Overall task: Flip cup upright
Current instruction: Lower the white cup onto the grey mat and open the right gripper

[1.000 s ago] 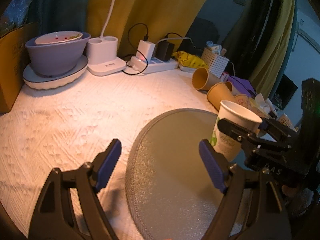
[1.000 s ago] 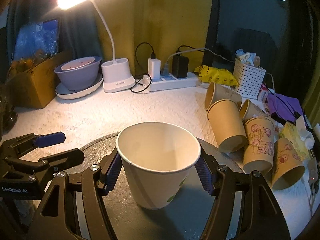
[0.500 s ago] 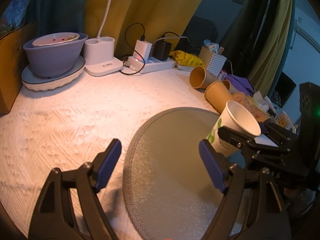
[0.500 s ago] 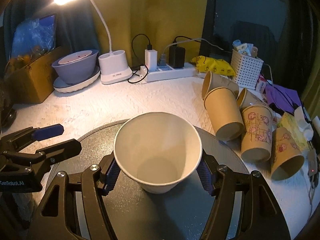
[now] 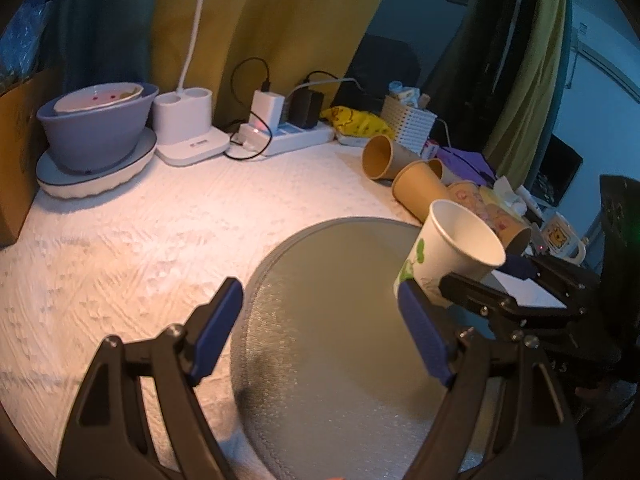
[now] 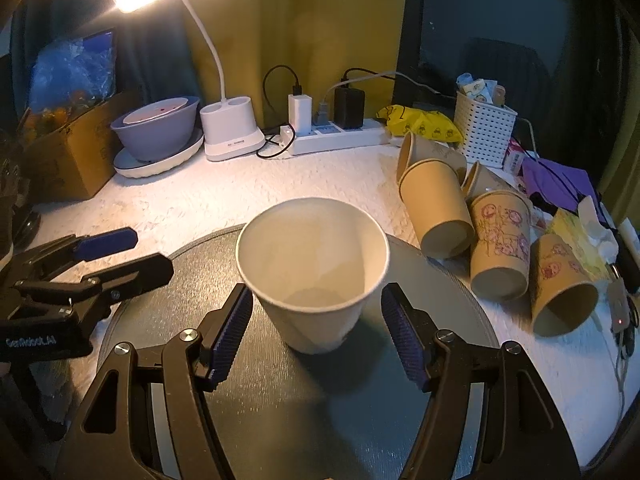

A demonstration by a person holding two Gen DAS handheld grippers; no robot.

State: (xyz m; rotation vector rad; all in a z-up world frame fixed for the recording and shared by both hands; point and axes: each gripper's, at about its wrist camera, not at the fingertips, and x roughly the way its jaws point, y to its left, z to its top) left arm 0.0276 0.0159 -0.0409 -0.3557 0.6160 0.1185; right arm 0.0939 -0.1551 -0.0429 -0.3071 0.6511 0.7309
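Note:
A white paper cup (image 6: 314, 276) with a green print stands mouth up on the round grey mat (image 6: 304, 400). It also shows in the left wrist view (image 5: 448, 254), at the mat's right edge. My right gripper (image 6: 316, 328) is open, its blue pads on either side of the cup with a gap on each side. My left gripper (image 5: 320, 332) is open and empty over the mat's left part (image 5: 328, 340). It shows at the left of the right wrist view (image 6: 92, 268).
Several brown paper cups (image 6: 436, 208) lie on their sides right of the mat. At the back stand a purple bowl on a plate (image 6: 158, 136), a white lamp base (image 6: 232, 132), a power strip (image 6: 336, 138) and a white basket (image 6: 484, 128). A cardboard box (image 6: 68, 152) stands at the left.
The right gripper has opened and let go of the cup, which now stands on the mat. It has drawn back a little. The left gripper stays open.

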